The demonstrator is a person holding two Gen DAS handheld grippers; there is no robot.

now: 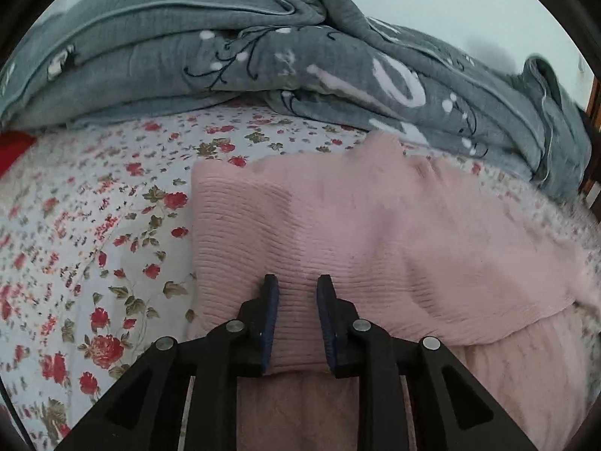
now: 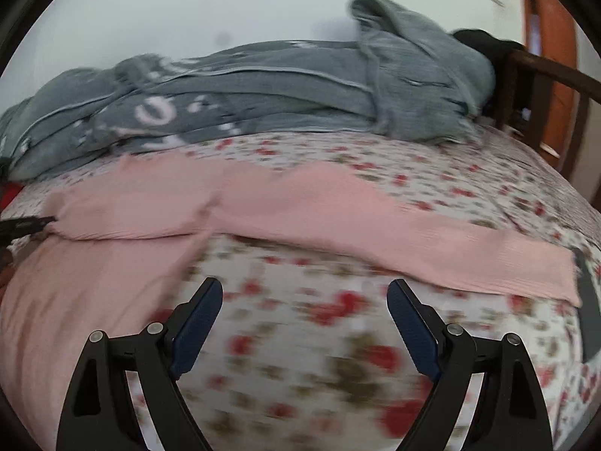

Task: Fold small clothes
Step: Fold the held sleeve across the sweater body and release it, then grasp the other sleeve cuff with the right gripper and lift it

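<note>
- Pink ribbed knit fills most of your left wrist view: the pink garment [image 1: 338, 233] lies on the floral bedsheet [image 1: 94, 225], from the centre out to 3 o'clock.
- Your left gripper [image 1: 296, 297] sits at 6 o'clock of that view, and its blue pads [image 1: 271, 312] stand a little apart with a folded layer of the pink knit between them. The cloth fills the gap, so the fingers look closed on this fold, pinching it.
- Under the held fold, at 5 o'clock, one more layer of the same pink cloth lies flat on the sheet.
- At 12 o'clock of the left view a grey blanket [image 1: 263, 56] with white and dark pattern lies in a heap, beyond the garment.
- At 9 o'clock, at the edge, you see a small red thing [image 1: 15, 146]; I cannot tell what it is.
- In your right wrist view, your right gripper [image 2: 304, 300] is at 6 o'clock, its fingers [image 2: 199, 323] spread wide, and nothing is between them. Below them only the floral sheet shows, much blurred.
- The pink garment [image 2: 263, 206] crosses this view as a long band from 9 o'clock to 4 o'clock, beyond the fingertips and apart from them.
- At 1 o'clock to 2 o'clock a dark wooden bed frame [image 2: 544, 71] stands beside the grey blanket [image 2: 263, 90].
</note>
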